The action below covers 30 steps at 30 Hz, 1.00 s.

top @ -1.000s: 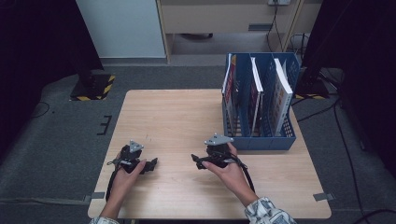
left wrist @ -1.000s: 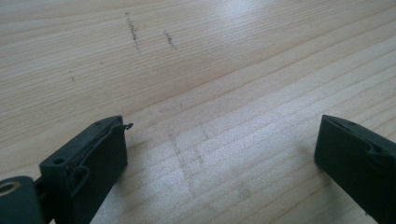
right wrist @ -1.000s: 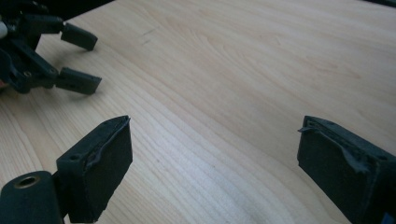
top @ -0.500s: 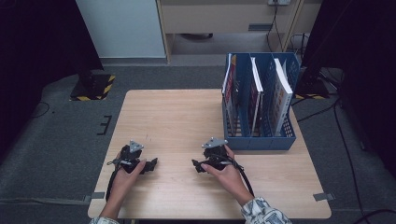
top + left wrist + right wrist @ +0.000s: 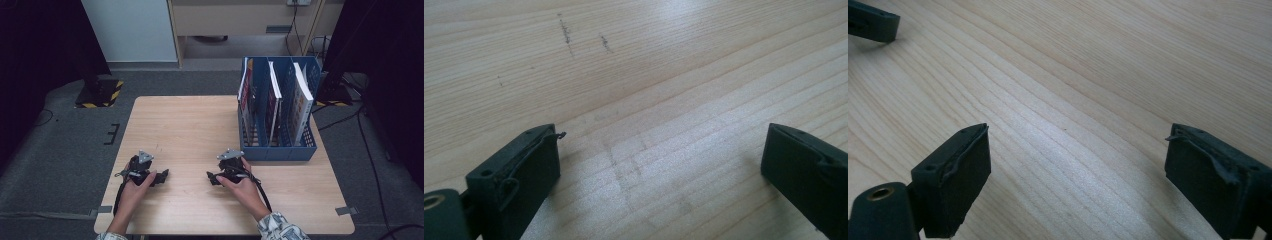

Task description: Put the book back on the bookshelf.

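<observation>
Left fingers (image 5: 509, 180): I read them as spread wide, nothing between them, bare wood grain under the gap. Faint dark scuffs on the wood toward 12 o'clock in the left gripper view.
Right fingers (image 5: 950, 172): also spread wide and empty, pale wood between them. The tip of a dark jaw at the 10 o'clock corner of the right gripper view I take to be the other tool.
Left gripper (image 5: 161, 177): resting low on the counter (image 5: 190, 125) at about 7 o'clock of the tabletop, its nose pointing toward 3 o'clock, held by my left hand (image 5: 137, 184).
Right gripper (image 5: 214, 178): low on the counter near 5 o'clock, nose pointing toward 9 o'clock, held by my right hand (image 5: 241, 184). The two tools face each other, apart.
File rack (image 5: 277, 150): blue, at 2 o'clock on the counter, its near front corner just beside the right gripper's body. I cannot tell whether they touch.
Books (image 5: 300, 102): standing upright in the rack's slots, several spines up, none leaning out.
Progress: I judge nothing is in hand at this moment. All books sit in the rack and the open counter carries no loose item.
Left to do: any pull or placement of a book would need a reach toward 2 o'clock; neither tool is aimed there yet.
</observation>
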Each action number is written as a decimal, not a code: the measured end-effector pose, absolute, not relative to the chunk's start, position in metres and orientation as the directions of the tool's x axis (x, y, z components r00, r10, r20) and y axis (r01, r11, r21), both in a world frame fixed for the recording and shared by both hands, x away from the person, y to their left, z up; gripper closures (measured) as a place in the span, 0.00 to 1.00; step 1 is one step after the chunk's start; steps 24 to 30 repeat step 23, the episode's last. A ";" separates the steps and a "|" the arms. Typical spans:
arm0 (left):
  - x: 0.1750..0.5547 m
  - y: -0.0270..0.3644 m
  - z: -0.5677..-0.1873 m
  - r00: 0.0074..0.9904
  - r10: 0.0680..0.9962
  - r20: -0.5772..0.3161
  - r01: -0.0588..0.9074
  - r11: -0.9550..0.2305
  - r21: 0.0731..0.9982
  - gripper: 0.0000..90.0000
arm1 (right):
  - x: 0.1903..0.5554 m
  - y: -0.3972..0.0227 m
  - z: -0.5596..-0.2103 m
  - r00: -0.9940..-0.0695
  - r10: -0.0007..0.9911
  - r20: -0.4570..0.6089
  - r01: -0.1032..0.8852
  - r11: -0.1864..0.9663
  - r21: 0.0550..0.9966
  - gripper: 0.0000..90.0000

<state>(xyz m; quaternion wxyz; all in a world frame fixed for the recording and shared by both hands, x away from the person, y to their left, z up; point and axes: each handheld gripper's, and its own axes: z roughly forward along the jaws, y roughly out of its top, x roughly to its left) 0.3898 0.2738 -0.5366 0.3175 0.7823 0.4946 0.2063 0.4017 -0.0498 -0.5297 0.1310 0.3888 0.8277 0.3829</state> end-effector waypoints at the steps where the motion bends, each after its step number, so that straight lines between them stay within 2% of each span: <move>1: 0.390 0.274 -0.537 0.426 0.905 0.009 0.643 -0.309 0.701 0.02 | 0.402 -0.050 -0.530 -0.659 0.748 0.081 0.547 0.403 0.734 0.13; 13: 0.390 0.274 -0.537 0.426 0.905 0.009 0.643 -0.309 0.701 0.01 | 0.402 -0.049 -0.537 -0.646 0.761 0.059 0.551 0.412 0.726 0.13; 20: 0.390 0.274 -0.537 0.426 0.905 0.009 0.643 -0.310 0.700 0.01 | 0.400 -0.046 -0.538 -0.656 0.755 0.007 0.525 0.449 0.723 0.12; 30: 0.390 0.274 -0.537 0.426 0.905 0.009 0.643 -0.310 0.700 0.01 | 0.400 -0.046 -0.539 -0.655 0.756 0.010 0.528 0.448 0.722 0.11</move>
